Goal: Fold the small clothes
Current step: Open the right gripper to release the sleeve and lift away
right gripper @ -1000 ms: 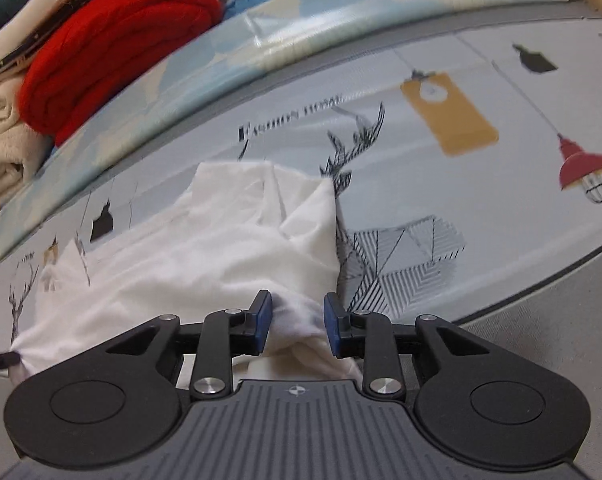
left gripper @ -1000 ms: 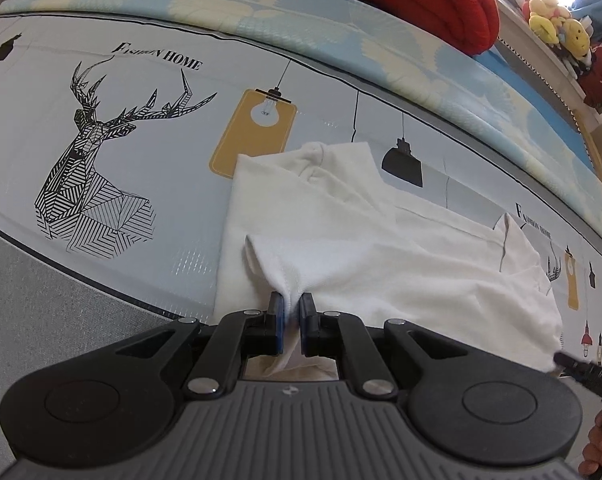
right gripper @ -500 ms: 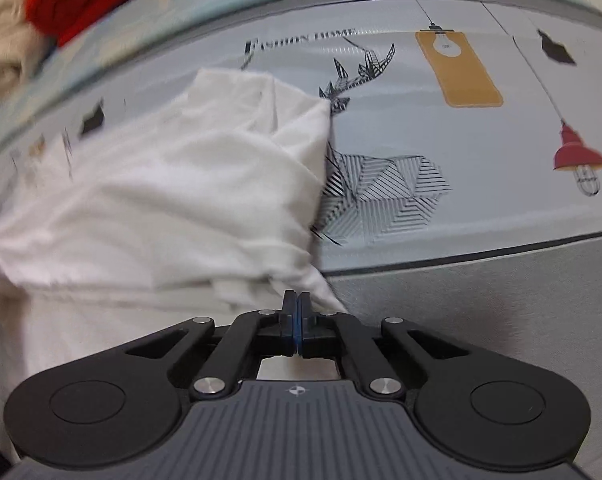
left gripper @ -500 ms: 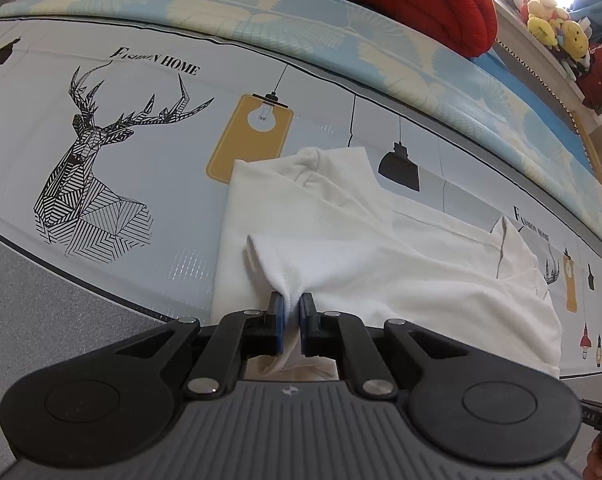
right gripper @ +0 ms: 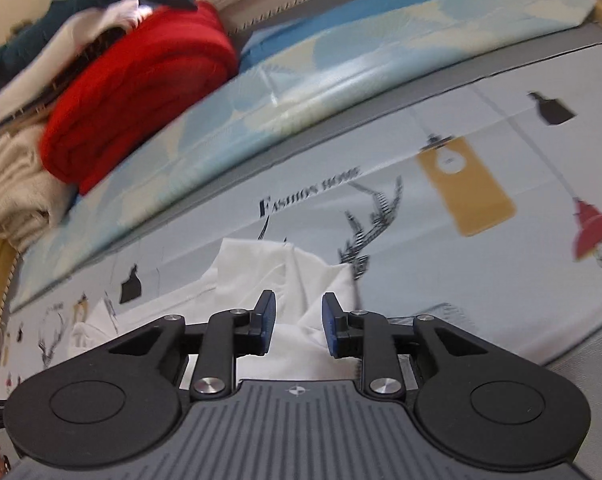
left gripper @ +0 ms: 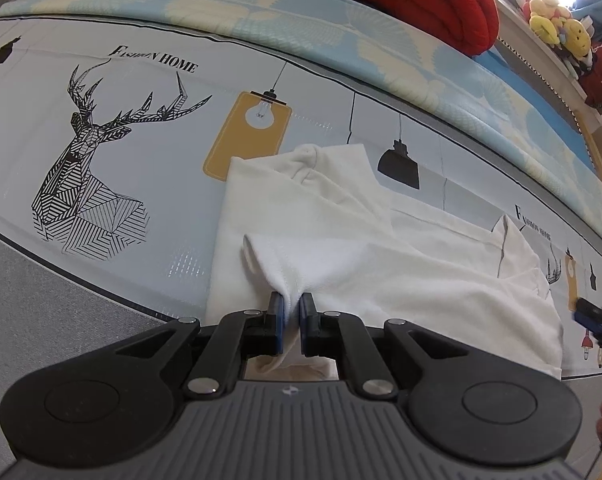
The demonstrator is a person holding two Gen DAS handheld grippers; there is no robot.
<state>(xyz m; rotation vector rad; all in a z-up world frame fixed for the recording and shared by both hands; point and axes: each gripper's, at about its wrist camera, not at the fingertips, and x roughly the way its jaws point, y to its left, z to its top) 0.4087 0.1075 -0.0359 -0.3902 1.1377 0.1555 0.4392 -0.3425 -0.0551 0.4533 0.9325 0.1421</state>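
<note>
While the left claw (left gripper: 290,307) pinches a bunched fold of the white shirt (left gripper: 381,256), the shirt lies partly folded on the printed sheet (left gripper: 101,216) of a bed. Over the shirt's other end, the right claw (right gripper: 299,312) is opening, its pads clear of the cloth. A red blanket (right gripper: 137,92) lies beyond.

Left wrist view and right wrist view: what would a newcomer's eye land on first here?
First the white garment, rumpled on the printed sheet, a pinch of it clamped in the left hand-held gripper. Next the red folded blanket at the back by the headboard. The right hand-held gripper hangs above the garment's other end, jaws opening, pressing nothing.
</note>
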